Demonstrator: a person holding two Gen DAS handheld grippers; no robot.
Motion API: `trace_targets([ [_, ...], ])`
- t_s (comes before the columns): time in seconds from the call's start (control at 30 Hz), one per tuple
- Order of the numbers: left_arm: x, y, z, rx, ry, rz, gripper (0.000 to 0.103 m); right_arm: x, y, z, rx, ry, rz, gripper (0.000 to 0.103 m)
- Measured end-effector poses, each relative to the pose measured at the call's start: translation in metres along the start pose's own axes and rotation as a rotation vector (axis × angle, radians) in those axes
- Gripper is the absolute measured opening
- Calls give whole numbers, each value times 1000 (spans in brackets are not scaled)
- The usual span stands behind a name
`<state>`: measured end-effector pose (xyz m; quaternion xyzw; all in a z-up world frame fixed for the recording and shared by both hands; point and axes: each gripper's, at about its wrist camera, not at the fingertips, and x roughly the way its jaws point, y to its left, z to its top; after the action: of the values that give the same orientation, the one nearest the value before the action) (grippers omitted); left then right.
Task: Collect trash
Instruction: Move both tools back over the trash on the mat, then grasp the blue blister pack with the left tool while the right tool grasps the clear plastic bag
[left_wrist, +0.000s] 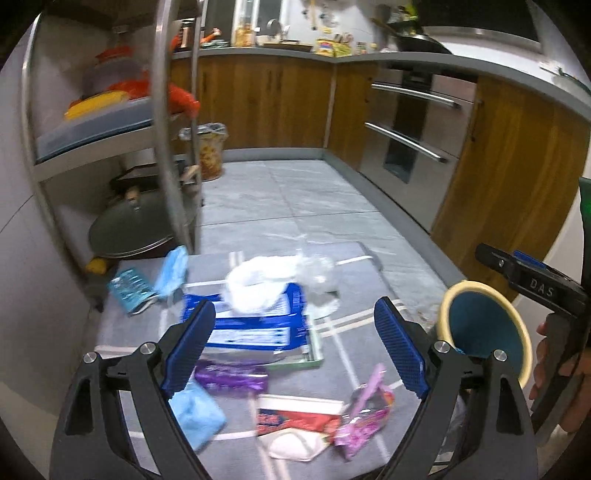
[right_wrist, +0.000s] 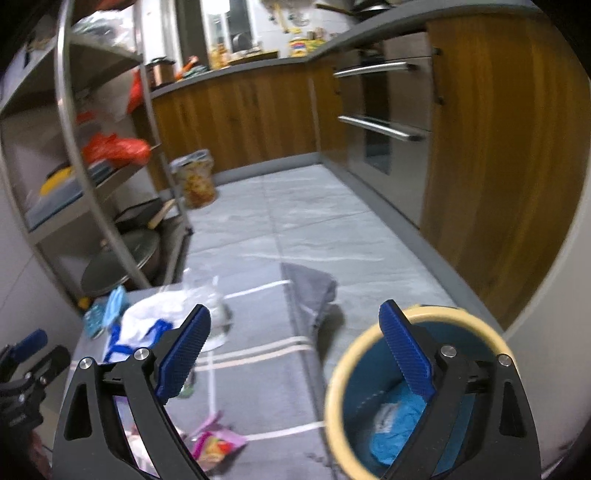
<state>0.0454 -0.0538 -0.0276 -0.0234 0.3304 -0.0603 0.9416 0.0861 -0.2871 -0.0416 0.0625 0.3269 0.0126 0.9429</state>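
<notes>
**Both claws wide apart over the litter, nothing in either**

My left claw (left_wrist: 293, 345) hangs with its blue pads spread wide and nothing between them. Seen through the gap, the trash lies scattered on the grey mat (left_wrist: 343, 332) with white stripes. Straight ahead, just past my pad tips, sits a blue-and-white carton (left_wrist: 255, 332) with a crumpled white plastic bag (left_wrist: 255, 288) on its far side and a clear, crushed wrapper (left_wrist: 317, 277) beside that. Nearer to me, below the left pad, lies a purple wrapper (left_wrist: 231, 380); a light blue crumpled piece (left_wrist: 197, 410) shows partly behind my left finger. Closest of all, low in the gap, are a red-and-white packet (left_wrist: 295, 424) and a pink wrapper (left_wrist: 364, 417) touching it. Farther off to the left lie a teal foil packet (left_wrist: 129, 291) and another light blue scrap (left_wrist: 171, 273), near the foot of a metal rack (left_wrist: 173, 147).

My right claw (right_wrist: 295, 354) is likewise spread, holding nothing. Its right finger stands in front of the bin (right_wrist: 345, 373), a blue pail with a cream rim, placed on the floor just off the mat's right edge. Inside it I can see a blue crumpled piece (right_wrist: 395, 432) already lying at the bottom. The pink wrapper (right_wrist: 218, 445) sits low between my fingers, left of the bin. In my left camera the bin (left_wrist: 448, 301) shows just right of my right pad, and beyond it my hand (left_wrist: 554, 373) on the other tool's handle.
</notes>
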Motion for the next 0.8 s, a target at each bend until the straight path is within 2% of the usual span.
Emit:
trace_targets([
  [0.3, -8, 55, -7, -104, 23, 80, 86, 28, 37, -8, 13, 105, 33, 92],
  [0.47, -4, 72, -14, -109, 43, 128, 86, 41, 57, -8, 40, 147, 62, 92],
  [0.63, -4, 96, -16, -125, 46, 160, 86, 58, 94, -13, -48, 167, 83, 92],
  [0.8, -1, 131, -2, -159, 19, 168, 86, 72, 113, -7, -109, 153, 90, 92],
])
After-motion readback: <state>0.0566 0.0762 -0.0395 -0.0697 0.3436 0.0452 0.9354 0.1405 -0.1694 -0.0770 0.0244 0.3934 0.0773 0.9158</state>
